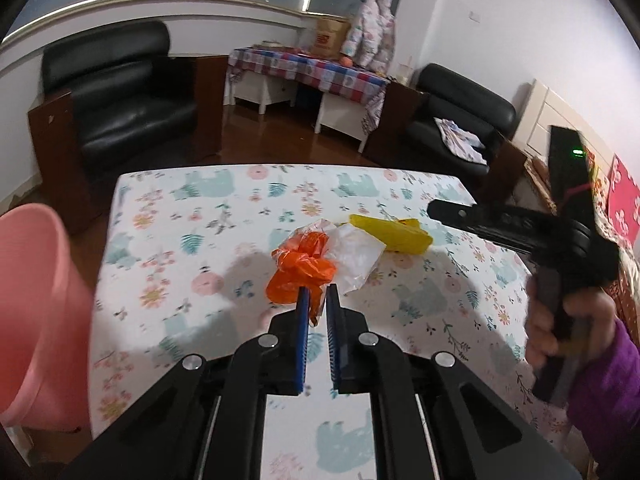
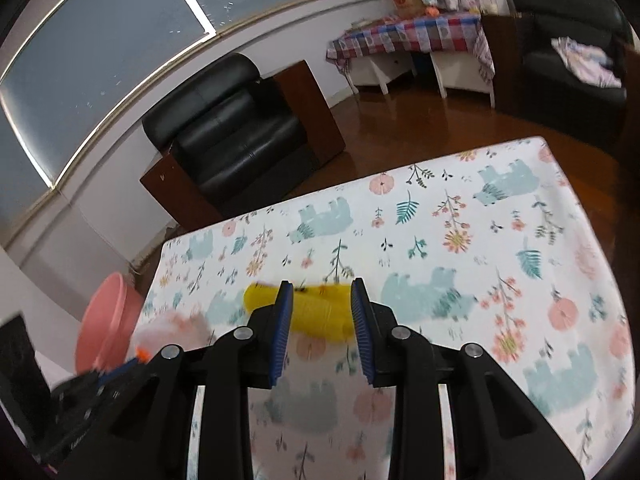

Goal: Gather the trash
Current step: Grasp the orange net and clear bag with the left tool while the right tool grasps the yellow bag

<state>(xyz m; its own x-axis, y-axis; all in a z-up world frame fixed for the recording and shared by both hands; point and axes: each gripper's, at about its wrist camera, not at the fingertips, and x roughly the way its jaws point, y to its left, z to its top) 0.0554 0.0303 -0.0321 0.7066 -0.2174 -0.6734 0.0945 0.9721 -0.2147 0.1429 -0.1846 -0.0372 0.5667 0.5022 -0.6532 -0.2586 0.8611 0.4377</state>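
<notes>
3 scraps lie mid-frame on the surface (image 1: 168,240): the left gripper (image 1: 318,294) has its jaws pinched on the orange bag (image 1: 298,276), the right gripper (image 2: 320,296) spreads wide before the yellow wrapper (image 2: 316,314), seemingly bound for the pink bin (image 1: 36,300) at left.

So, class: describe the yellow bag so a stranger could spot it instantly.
Find the table with the bear-print cloth. Three crumpled bags lie mid-table; the yellow bag is the one farthest right, beside the clear bag, not the orange bag.
</notes>
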